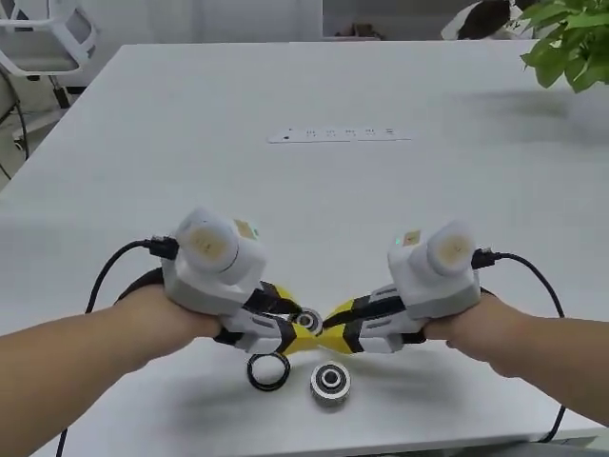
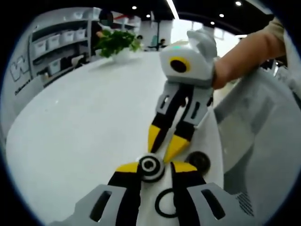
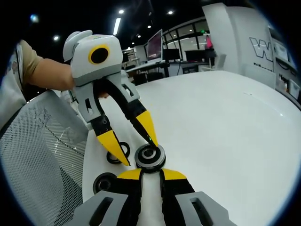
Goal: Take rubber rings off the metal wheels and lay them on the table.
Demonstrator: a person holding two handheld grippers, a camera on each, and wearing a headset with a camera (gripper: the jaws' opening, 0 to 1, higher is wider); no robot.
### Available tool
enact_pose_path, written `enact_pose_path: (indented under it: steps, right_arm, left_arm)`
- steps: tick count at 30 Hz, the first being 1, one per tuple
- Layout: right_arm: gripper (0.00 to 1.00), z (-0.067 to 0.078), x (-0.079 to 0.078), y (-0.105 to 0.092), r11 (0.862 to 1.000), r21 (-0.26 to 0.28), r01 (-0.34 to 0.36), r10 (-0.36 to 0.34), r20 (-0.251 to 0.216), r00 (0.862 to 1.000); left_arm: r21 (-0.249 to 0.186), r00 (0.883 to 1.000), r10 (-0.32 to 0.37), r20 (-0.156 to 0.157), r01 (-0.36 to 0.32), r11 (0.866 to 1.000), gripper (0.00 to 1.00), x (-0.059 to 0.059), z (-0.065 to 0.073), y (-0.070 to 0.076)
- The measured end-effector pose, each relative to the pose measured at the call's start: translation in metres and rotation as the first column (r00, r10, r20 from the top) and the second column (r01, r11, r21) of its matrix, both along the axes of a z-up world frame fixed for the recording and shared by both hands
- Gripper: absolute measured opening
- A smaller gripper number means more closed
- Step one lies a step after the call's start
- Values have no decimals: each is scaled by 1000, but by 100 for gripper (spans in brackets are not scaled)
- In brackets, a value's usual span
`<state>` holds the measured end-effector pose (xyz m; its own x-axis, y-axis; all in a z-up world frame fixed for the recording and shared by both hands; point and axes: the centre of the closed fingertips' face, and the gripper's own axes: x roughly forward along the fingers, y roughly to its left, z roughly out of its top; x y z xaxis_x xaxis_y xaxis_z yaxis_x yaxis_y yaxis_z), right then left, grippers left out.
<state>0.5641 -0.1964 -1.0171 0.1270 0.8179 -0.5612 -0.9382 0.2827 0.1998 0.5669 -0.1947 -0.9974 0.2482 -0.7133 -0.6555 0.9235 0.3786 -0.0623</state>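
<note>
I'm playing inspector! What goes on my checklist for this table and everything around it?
Surface: white table, socket strip set in the middle.
Job's things: held wheel with a dark rim, between the grippers; loose ring flat on the table; second wheel beside the ring.
Clutter: nothing seen.
Grippers: left gripper has its jaws either side of the held wheel, gripping it; right gripper has its jaws nearly together at that wheel's rim, grip unclear.
Cables: left cable and right cable, both black, trailing off the near edge.
Surroundings: plant, chair, shelves.

Ring (image 1: 268, 371) lies left of wheel (image 1: 330, 381) on table (image 1: 285, 190); second wheel (image 1: 306, 321) behind.
</note>
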Motion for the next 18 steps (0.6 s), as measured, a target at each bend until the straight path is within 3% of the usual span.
enact_pose_path:
  steps: [7, 12, 18]
  right_arm:
    - [11, 0, 0, 0, 1000, 3, 2, -2, 4, 1000]
    - [11, 0, 0, 0, 1000, 0, 6, -6, 9, 1000]
    - [10, 0, 0, 0, 1000, -20, -6, 7, 45, 999]
  left_arm:
    - [2, 999, 34, 14, -34, 999, 19, 6, -2, 2]
    - [6, 998, 51, 43, -51, 999, 14, 8, -3, 4]
    - [7, 996, 60, 65, -61, 998, 14, 8, -3, 5]
